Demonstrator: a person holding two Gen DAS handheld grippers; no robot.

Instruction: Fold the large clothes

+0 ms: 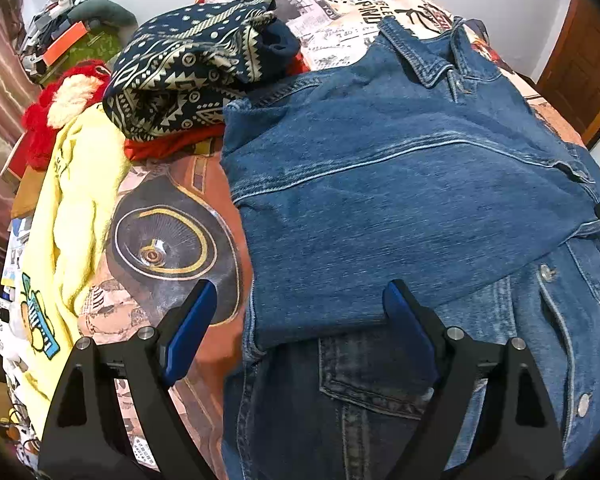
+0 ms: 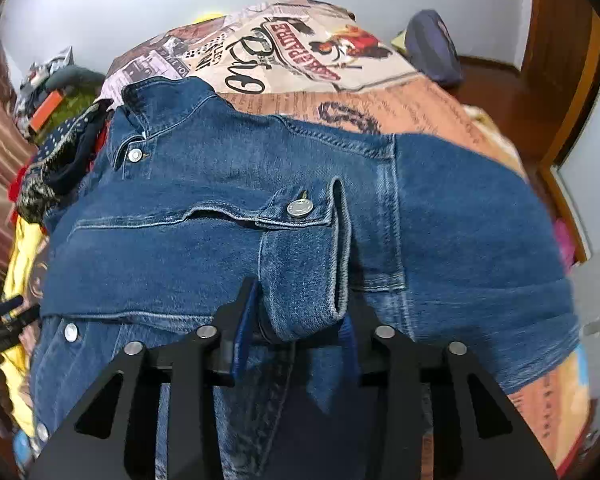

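A blue denim jacket (image 1: 400,200) lies on the printed bedspread (image 1: 172,240), collar at the far end, with one side folded across its front. My left gripper (image 1: 296,312) is open and empty, just above the folded edge near the jacket's left side. In the right wrist view the jacket (image 2: 220,208) fills the middle. My right gripper (image 2: 296,320) is shut on the sleeve cuff (image 2: 304,276), which is folded over the jacket's front.
A dark patterned garment (image 1: 188,68) sits on red fabric at the back left. A yellow garment (image 1: 72,208) lies along the bed's left edge. Clutter (image 1: 60,28) is piled by the far wall. A wooden door (image 1: 580,60) stands at the right.
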